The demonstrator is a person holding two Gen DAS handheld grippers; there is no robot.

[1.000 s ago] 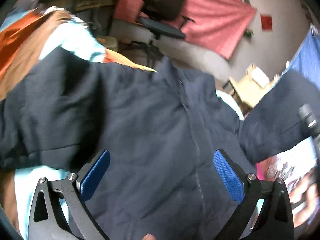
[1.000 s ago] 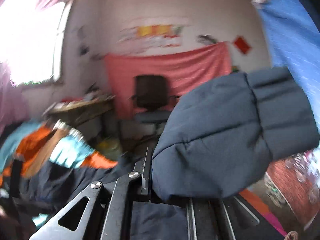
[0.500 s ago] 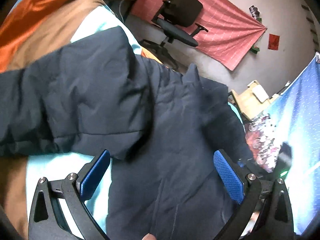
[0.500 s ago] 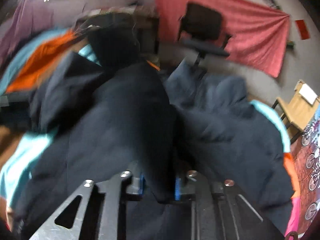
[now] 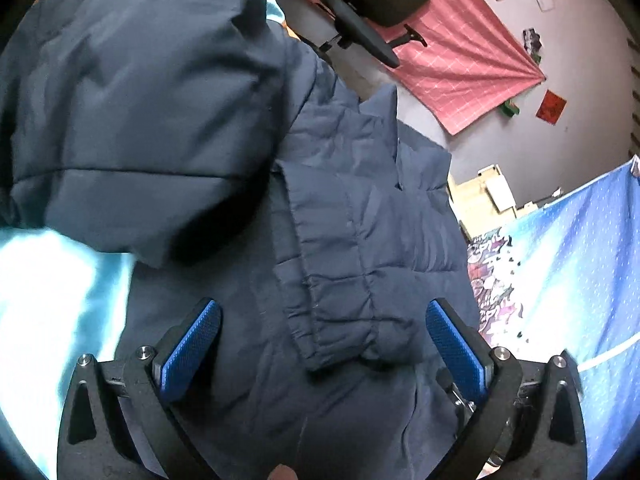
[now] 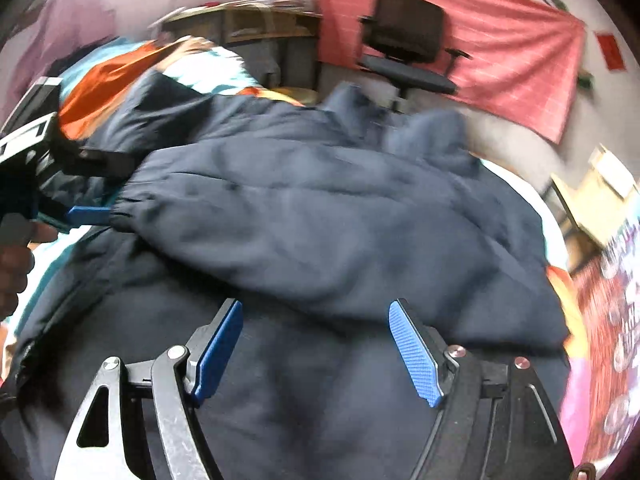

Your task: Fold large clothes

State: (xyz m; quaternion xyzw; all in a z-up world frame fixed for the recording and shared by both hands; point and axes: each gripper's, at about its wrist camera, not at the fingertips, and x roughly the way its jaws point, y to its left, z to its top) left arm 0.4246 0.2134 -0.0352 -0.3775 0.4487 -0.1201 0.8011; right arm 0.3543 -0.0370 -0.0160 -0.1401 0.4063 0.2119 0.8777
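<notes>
Here the right gripper has just been opening, its blue pads apart and pressing on nothing, the navy jacket lying under and ahead of it. The left gripper has narrowed slightly yet gapes wide over the sleeve cuff, holding nothing. Motion blur smears the jacket's far folds. Beyond it stands an office chair.

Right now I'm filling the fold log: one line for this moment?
jacket: sleeve folded across body | right gripper: open, just released | left gripper: open, empty
</notes>
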